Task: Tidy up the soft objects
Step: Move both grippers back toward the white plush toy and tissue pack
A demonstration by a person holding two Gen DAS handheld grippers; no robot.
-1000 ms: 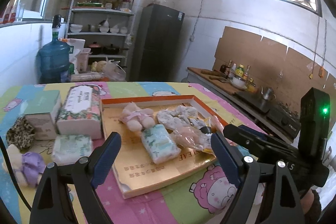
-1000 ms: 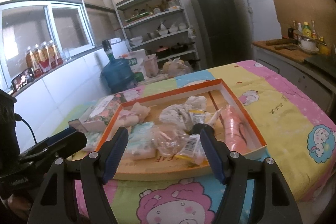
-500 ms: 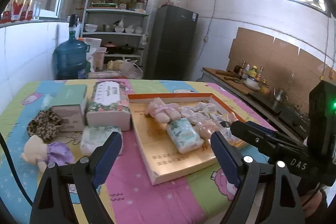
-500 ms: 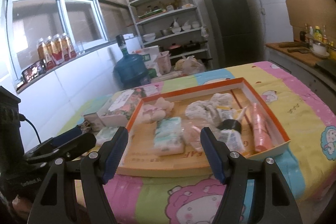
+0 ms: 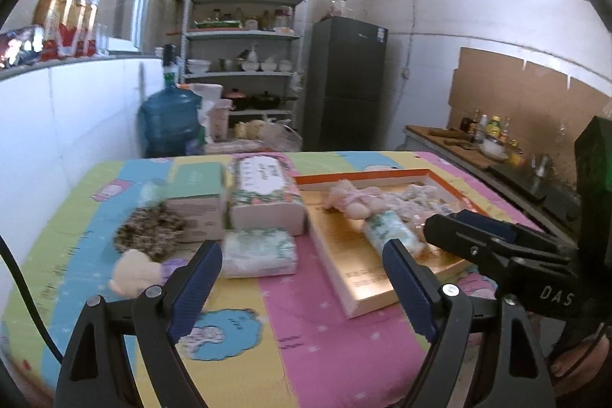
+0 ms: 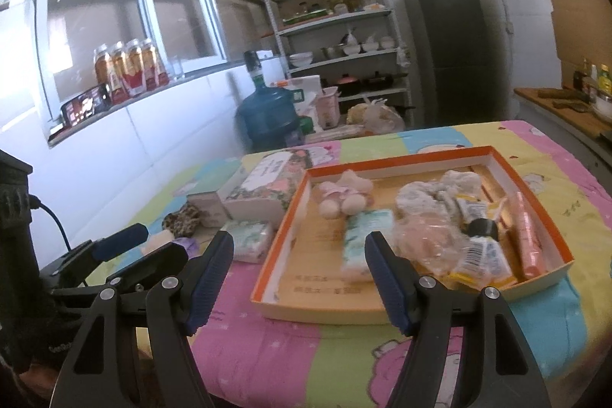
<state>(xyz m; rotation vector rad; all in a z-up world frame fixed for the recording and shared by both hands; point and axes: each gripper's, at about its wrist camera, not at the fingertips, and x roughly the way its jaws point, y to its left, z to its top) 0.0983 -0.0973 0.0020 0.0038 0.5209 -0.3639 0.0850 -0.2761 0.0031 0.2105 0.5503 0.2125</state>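
My left gripper is open and empty above the near table edge, facing a loose tissue pack. A small doll in purple and a leopard scrunchie lie to its left. Behind them stand a floral tissue box and a green-topped box. My right gripper is also open and empty, short of the orange-rimmed tray. The tray holds a pink plush doll, a tissue pack, a white cloth, a plastic bag, a black-capped bottle and a pink tube.
The table wears a cartoon-print cloth and butts against a white wall at the left. Beyond it stand a blue water jug, a shelf of dishes and a dark fridge. A counter with bottles runs along the right.
Both views have swung left, so the tray sits further right and farther off in each. The loose items left of the tray now face my left gripper. Both grippers stay open.
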